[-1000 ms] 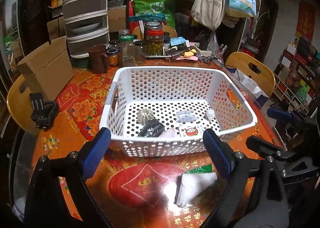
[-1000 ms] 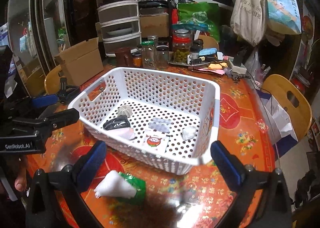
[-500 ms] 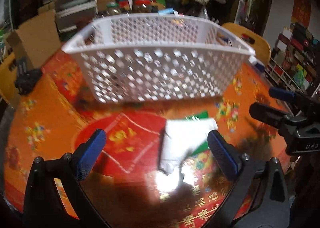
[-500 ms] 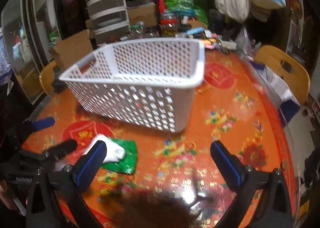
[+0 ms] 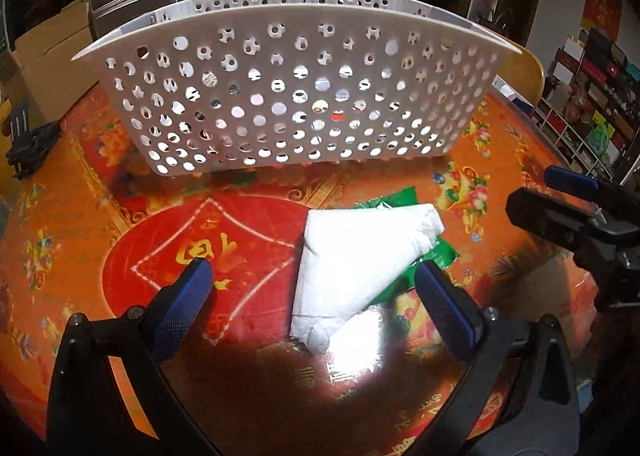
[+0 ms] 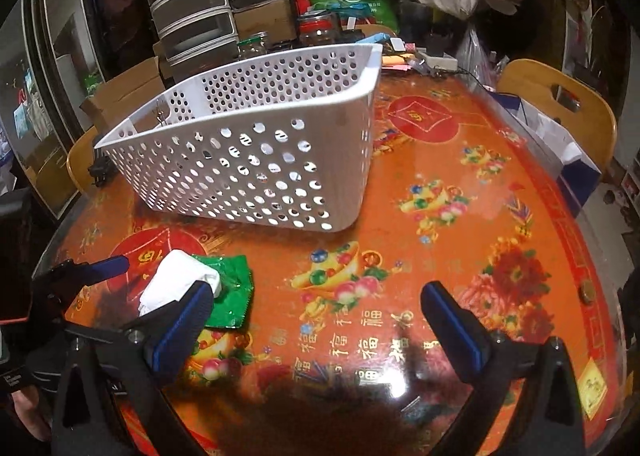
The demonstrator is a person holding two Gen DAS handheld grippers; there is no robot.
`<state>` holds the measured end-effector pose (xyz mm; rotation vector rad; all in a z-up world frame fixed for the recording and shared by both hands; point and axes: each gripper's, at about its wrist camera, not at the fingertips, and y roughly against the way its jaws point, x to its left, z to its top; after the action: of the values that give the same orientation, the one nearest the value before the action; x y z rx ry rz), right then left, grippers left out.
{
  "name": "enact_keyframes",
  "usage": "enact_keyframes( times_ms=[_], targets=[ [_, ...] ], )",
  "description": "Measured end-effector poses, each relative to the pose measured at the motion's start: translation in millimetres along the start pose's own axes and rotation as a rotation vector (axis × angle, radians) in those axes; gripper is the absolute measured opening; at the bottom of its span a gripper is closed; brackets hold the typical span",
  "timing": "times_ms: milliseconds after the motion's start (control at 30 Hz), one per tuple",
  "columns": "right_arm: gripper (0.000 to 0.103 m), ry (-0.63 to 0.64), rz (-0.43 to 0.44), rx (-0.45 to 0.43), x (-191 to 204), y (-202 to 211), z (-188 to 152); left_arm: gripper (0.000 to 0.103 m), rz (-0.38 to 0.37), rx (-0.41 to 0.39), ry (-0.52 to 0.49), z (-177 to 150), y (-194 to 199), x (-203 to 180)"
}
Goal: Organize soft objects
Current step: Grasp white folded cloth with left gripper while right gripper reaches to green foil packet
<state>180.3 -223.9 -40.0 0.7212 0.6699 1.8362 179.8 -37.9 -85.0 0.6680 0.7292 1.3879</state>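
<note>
Left wrist view: my left gripper (image 5: 312, 288) is low over the desk (image 5: 80, 216), jaws wide apart, nothing between the pads touching. The folded white tissue (image 5: 352, 256) lies flat on the desk between my fingers, closer to the right-hand pad. It sits on top of a green foil packet (image 5: 434, 252), which pokes out along its far and right edges. Behind both, the white perforated basket (image 5: 296, 96) stands on the desk, near wall facing me; small items show through the holes but I can't tell what. Over on the right, my right gripper (image 5: 576, 212) hangs above the desk, well apart from the tissue.

Right wrist view: right gripper (image 6: 316, 320), jaws spread wide too, only bare orange desk (image 6: 440, 196) w/ flower print between them. Tissue (image 6: 180, 280) and green packet (image 6: 232, 296) lie just beside my left-hand finger, outside the gap. Left gripper (image 6: 88, 272) reaches in at the tissue from the left edge. Basket (image 6: 256, 160) sits behind them, apart from the packet.
</note>
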Motion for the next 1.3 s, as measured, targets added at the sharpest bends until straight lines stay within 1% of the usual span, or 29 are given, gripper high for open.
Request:
enact_keyframes(
  times_ms=[67,133,167,233,267,333,400,433,533,667,967,1033,1133,1300],
  targets=[
    [0.103,0.001,0.001,0.002,0.6,-2.1,-0.1,0.094,-0.003,0.001,-0.004,2.6,-3.0,-0.4],
    [0.103,0.005,-0.002,0.004,2.0,-4.0,-0.2,0.080,-0.006,0.005,-0.003,1.6,-6.1,-1.5],
    [0.103,0.007,-0.003,0.005,3.2,-4.8,-0.7,0.076,-0.013,0.007,-0.001,1.3,-7.1,-1.7],
    [0.103,0.010,-0.003,0.009,5.4,-6.6,-1.5,0.063,-0.031,0.005,0.003,0.0,-7.1,-2.5],
    [0.103,0.011,-0.003,0.010,6.0,-7.5,-1.2,0.059,-0.035,0.002,0.005,-1.0,-7.0,-2.7],
    [0.103,0.008,-0.003,0.012,6.1,-8.9,-1.6,0.041,-0.050,-0.006,0.008,-3.9,-4.9,-2.5],
    [0.103,0.006,-0.001,0.014,6.5,-10.0,-1.6,0.037,-0.061,-0.011,0.012,-5.4,-4.0,-2.2],
    [0.103,0.006,-0.002,0.014,6.9,-10.6,-1.7,0.033,-0.057,-0.019,0.013,-6.3,-2.5,-2.1],
    [0.103,0.004,0.003,0.020,9.4,-13.4,-2.4,0.030,-0.044,-0.047,0.014,-7.5,5.5,1.2],
    [0.103,0.012,0.020,0.038,21.6,-21.5,-5.7,0.030,-0.020,-0.065,0.032,-6.8,17.8,18.5],
    [0.103,0.081,0.047,0.087,66.1,-48.1,-6.5,0.030,0.013,-0.064,0.138,-9.5,22.3,72.3],
    [0.103,0.095,0.038,0.109,76.4,-56.0,-7.0,0.030,0.015,-0.059,0.162,-11.9,21.1,82.3],
    [0.103,0.103,0.008,0.143,87.1,-67.4,-6.9,0.030,0.016,-0.052,0.171,-15.9,18.1,88.7],
    [0.103,0.143,-0.050,0.148,103.9,-77.1,-8.1,0.030,0.020,-0.054,0.188,-18.0,17.8,97.3]
  ],
)
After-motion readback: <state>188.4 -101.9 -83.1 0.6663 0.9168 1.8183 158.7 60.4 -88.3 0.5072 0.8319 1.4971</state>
